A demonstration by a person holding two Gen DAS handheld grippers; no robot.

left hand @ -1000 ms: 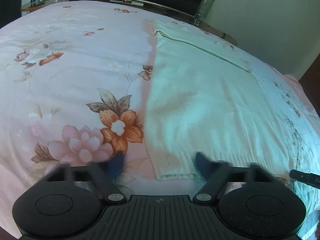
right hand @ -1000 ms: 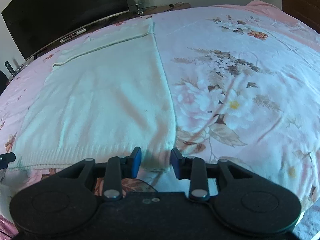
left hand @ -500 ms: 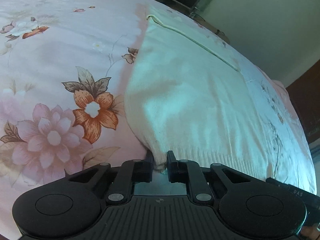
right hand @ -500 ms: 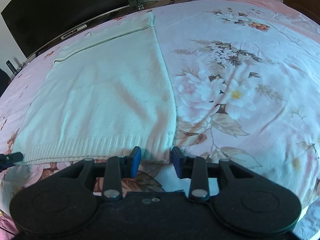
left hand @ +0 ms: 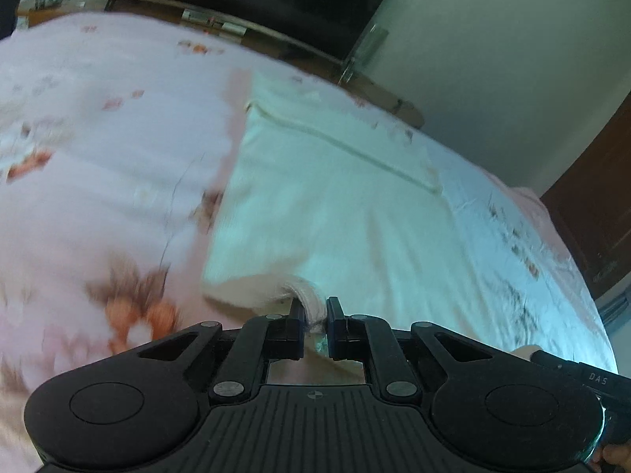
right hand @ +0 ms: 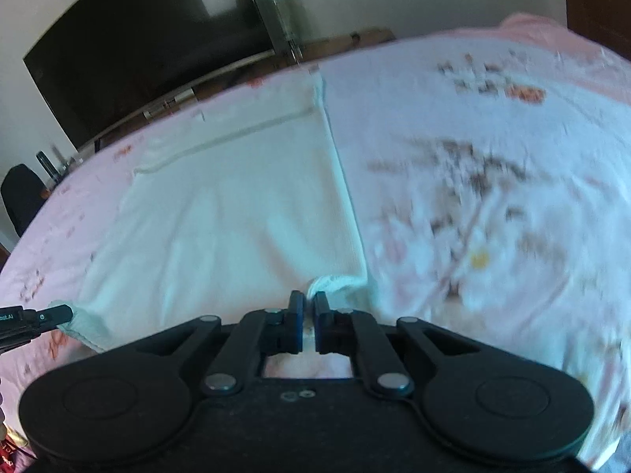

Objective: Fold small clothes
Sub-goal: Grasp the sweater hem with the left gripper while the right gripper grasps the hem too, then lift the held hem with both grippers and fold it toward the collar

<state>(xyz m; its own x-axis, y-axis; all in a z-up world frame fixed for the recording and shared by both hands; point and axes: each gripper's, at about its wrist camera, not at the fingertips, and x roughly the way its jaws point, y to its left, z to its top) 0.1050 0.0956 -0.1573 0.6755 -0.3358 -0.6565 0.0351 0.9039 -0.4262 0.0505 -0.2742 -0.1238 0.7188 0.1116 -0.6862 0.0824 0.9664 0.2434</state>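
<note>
With both bottom corners pinched, the pale knit top [left hand: 335, 213] lies flat on the floral bed [left hand: 98, 157], hem at 6 o'clock. Left claw [left hand: 315, 313] and right claw [right hand: 308, 305] each clamp a corner. Soft, light, floppy; corners look the right hold.

The garment [right hand: 221, 216] lies on the bed [right hand: 493, 157], television [right hand: 130, 59] behind.
</note>
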